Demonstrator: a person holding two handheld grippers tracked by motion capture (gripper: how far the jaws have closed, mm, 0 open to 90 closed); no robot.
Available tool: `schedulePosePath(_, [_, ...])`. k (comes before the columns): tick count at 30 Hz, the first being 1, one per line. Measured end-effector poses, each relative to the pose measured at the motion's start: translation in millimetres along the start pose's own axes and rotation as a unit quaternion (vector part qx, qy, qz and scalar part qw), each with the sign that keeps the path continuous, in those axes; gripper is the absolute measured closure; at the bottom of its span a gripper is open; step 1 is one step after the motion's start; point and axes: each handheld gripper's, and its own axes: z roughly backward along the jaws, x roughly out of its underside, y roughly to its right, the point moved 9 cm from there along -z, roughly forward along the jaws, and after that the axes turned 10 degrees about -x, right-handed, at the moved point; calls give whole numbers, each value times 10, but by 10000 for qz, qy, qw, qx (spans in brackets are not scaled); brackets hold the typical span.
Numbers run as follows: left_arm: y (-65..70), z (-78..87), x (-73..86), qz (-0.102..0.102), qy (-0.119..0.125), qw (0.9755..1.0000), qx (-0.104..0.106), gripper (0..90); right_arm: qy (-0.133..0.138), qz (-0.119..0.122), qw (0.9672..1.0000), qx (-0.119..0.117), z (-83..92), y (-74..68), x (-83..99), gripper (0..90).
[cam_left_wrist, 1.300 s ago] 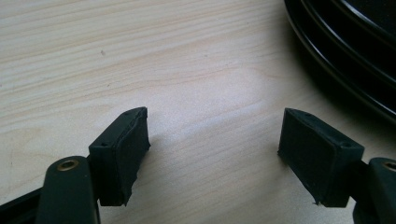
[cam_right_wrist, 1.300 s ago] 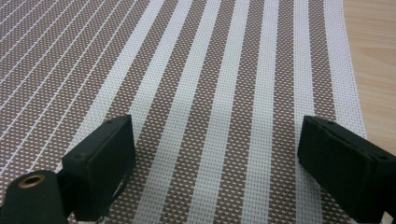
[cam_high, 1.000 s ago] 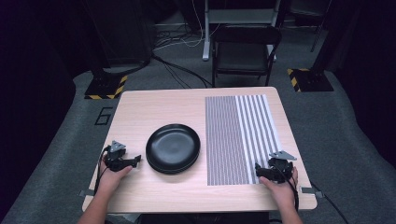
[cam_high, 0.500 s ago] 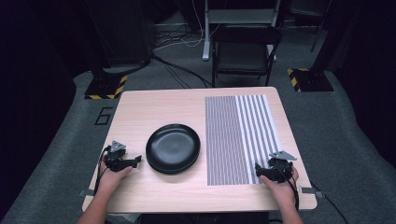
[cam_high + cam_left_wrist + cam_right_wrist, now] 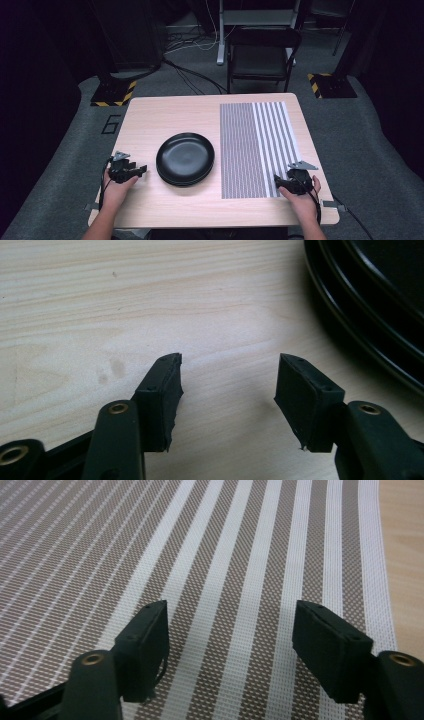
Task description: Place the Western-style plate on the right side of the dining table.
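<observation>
A stack of black plates sits on the wooden table, left of centre. My left gripper rests on the table just left of the stack, pointing at it. In the left gripper view the gripper is open over bare wood, with the plates' rim at the upper right. A brown-and-white striped placemat covers the table's right half. My right gripper lies on the placemat's near right corner; in its own view it is open above the placemat's stripes. Both pairs of jaws have just been closing, with nothing between them.
A black folding chair stands beyond the table's far edge. Two yellow-and-black striped stand bases sit on the grey floor at the back left and back right, and cables run across it.
</observation>
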Motion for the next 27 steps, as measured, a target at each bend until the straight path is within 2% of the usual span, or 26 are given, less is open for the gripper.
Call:
schedulePosePath(2, [12, 42, -26, 70, 16, 9999, 70, 454, 60, 42, 10000, -1, 33, -33, -50, 334])
schedulePosePath(7, [14, 90, -67, 141, 104, 9998, 101, 489, 229, 30, 9997, -54, 77, -87, -180, 389])
schedulePosePath(8, [14, 103, -82, 166, 143, 9997, 103, 493, 303, 9, 9994, -145, 86, -127, -237, 408])
schedulePosePath(10, [3, 122, -97, 168, 174, 9997, 95, 494, 315, 36, 9994, -129, 91, -148, -267, 423])
schedulePosePath(13, [-1, 149, -113, 246, 201, 9994, 132, 494, 303, 47, 9992, -247, 92, -190, -289, 458])
schedulePosePath(14, [0, 157, -123, 261, 247, 9993, 129, 494, 276, 26, 9988, -409, 87, -248, -309, 471])
schedulePosePath(16, [12, 186, -138, 261, 259, 9992, 181, 494, 333, 88, 9985, -424, 91, -285, -334, 487])
schedulePosePath(21, [59, 224, -177, 320, 337, 9983, 340, 495, 447, 67, 9977, -502, 85, -349, -391, 505])
schedulePosePath(24, [100, 265, -216, 301, 378, 9980, 414, 495, 569, 86, 9962, -653, 57, -444, -478, 535])
schedulePosePath(26, [122, 277, -218, 298, 338, 9980, 453, 497, 505, 57, 9954, -816, 29, -507, -501, 556])
schedulePosePath(27, [122, 277, -218, 298, 338, 9980, 453, 506, 505, 57, 9954, -816, 29, -507, -501, 556])
